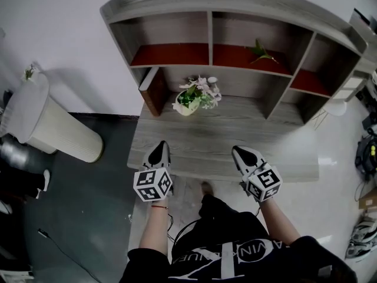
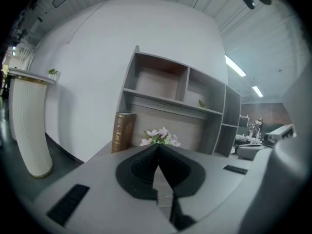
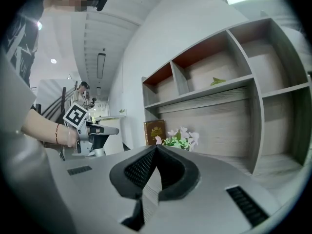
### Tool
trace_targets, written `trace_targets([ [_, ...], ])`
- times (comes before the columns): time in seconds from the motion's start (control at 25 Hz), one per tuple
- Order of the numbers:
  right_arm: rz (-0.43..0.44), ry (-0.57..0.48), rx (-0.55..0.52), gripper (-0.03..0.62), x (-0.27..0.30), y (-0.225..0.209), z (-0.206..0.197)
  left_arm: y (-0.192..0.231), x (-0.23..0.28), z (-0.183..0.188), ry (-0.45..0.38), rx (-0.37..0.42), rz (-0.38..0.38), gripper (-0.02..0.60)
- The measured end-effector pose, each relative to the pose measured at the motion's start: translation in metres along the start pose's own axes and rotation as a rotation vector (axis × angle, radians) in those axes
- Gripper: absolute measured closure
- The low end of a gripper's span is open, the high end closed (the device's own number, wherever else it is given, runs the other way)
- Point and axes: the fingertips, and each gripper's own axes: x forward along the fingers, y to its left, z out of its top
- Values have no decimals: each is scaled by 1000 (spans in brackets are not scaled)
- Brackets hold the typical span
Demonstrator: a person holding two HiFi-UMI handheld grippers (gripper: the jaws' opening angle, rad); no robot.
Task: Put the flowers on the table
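Flowers (image 1: 196,96) stand potted near the counter's (image 1: 235,131) back edge, apparently as the task asks; left gripper (image 1: 159,152) and right gripper (image 1: 242,155) hover at its front edge, jaws closed and empty.

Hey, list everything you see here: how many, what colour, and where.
flowers: one potted bunch, pink-white and green, on the table under the shelves
book: one, brown, upright just left of the flowers
green sprig: one, upper shelf compartment, right of centre
shelf unit: one, grey wood, red compartment floors, behind the table
table: one, grey wood
pedestal: one, white, ribbed, on the floor at left
left hand-held gripper: one, grey-black, shut, empty, over table's front edge
right hand-held gripper: one, grey-black, shut, empty, alongside
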Motion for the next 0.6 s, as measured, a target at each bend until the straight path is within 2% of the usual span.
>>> trace_targets([
  [0.36,3,-17,-7,585,-24,14,-3,-12,-48,-12,-55,-2,51,578],
  [0.6,8,-28,-11,585,-37,22,-4,-18,-76,-15,-82,30,90,578],
])
